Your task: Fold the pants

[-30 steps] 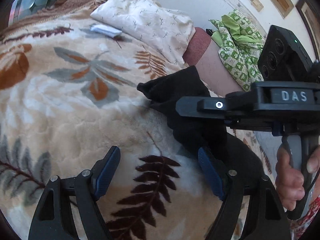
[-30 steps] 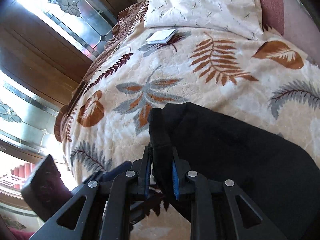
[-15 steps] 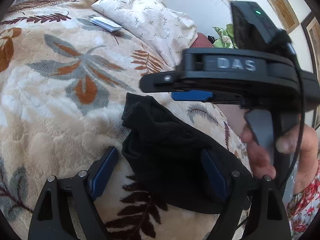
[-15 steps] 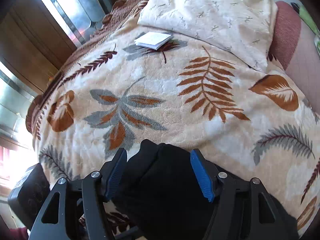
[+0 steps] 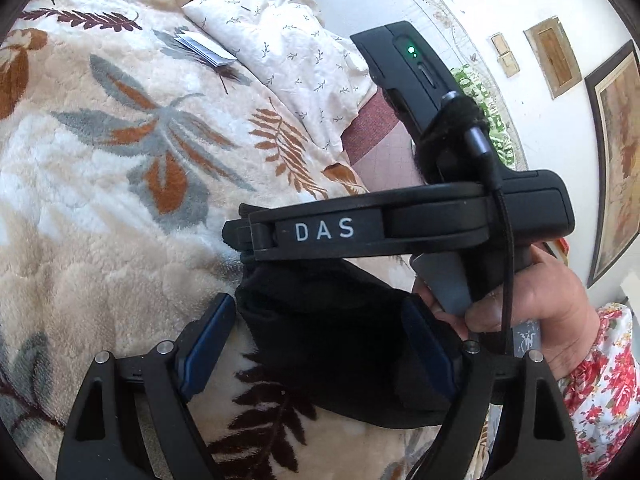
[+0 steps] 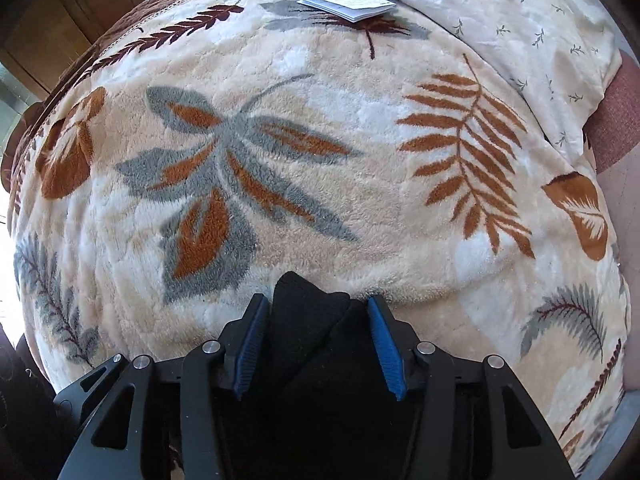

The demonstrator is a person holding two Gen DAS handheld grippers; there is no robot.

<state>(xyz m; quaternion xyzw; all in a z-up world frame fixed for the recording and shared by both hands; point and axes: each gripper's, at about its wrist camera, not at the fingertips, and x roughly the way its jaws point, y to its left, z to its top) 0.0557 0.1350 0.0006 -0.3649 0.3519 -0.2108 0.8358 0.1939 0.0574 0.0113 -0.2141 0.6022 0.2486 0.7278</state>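
The black pants (image 5: 336, 340) lie folded in a thick bundle on the leaf-patterned blanket (image 5: 100, 208). My left gripper (image 5: 320, 344) is open, its blue pads either side of the bundle. The right gripper's black body (image 5: 400, 228), marked DAS, crosses just above the pants in the left wrist view, held by a hand (image 5: 532, 312). In the right wrist view the right gripper (image 6: 316, 340) is open over the pants (image 6: 312, 344), whose corner pokes out between the pads.
A white pillow (image 5: 288, 56) with small sprigs lies at the far end of the bed; it also shows in the right wrist view (image 6: 500, 12). A folded paper booklet (image 6: 344, 0) lies on the blanket near it. A green patterned cloth (image 5: 488, 120) is behind the right gripper.
The right gripper let go of the pants edge and opened, then drew back over the bundle. The pants dropped onto the blanket. My left gripper stayed open around them.
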